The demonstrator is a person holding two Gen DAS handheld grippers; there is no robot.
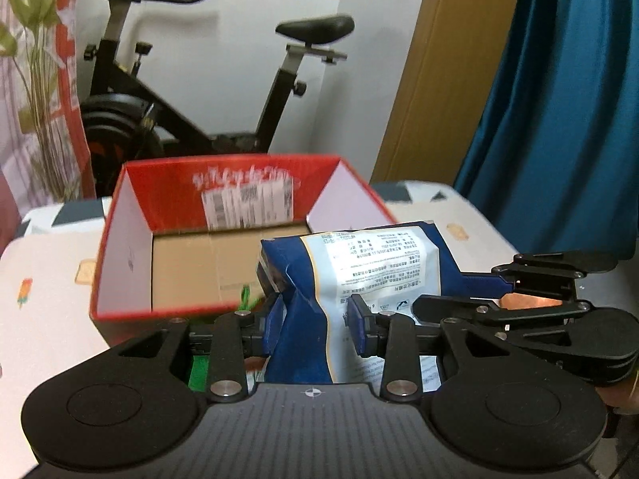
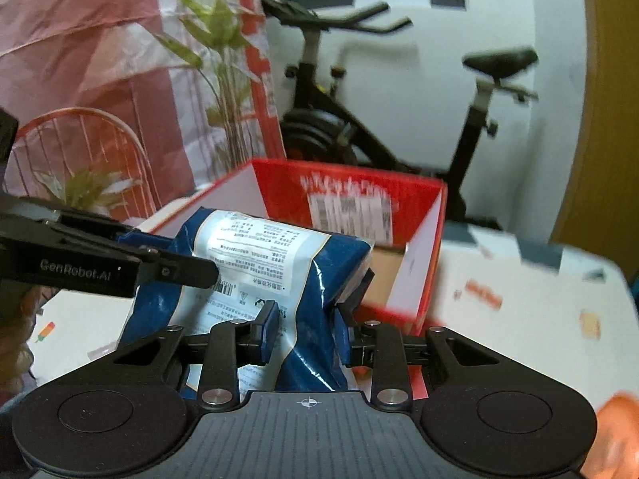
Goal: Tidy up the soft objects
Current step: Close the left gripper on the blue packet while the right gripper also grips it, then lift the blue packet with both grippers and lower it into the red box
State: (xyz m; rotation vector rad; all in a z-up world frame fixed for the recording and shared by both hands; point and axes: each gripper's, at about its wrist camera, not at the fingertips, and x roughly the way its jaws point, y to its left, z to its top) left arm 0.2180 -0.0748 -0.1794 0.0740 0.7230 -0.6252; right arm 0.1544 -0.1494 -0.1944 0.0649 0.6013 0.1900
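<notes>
A soft blue and white bag point(image 1: 359, 263) with printed text is held up in front of an open red cardboard box point(image 1: 223, 199). My left gripper point(image 1: 315, 319) is shut on the bag's near left part. My right gripper point(image 2: 307, 327) is shut on the same bag point(image 2: 271, 263), and its black body also shows at the right of the left wrist view point(image 1: 559, 319). The box also shows in the right wrist view point(image 2: 351, 199), behind and right of the bag. The box floor is brown cardboard. A green item point(image 1: 247, 299) peeks out beside my left finger.
The box stands on a white table point(image 1: 44, 279) with small printed patterns. Behind it are a black exercise bike point(image 1: 191, 92), a plant point(image 2: 215, 52) with pink plastic wrap, a copper wire chair back point(image 2: 80, 147), a teal curtain point(image 1: 567, 99) and a brown board point(image 1: 447, 68).
</notes>
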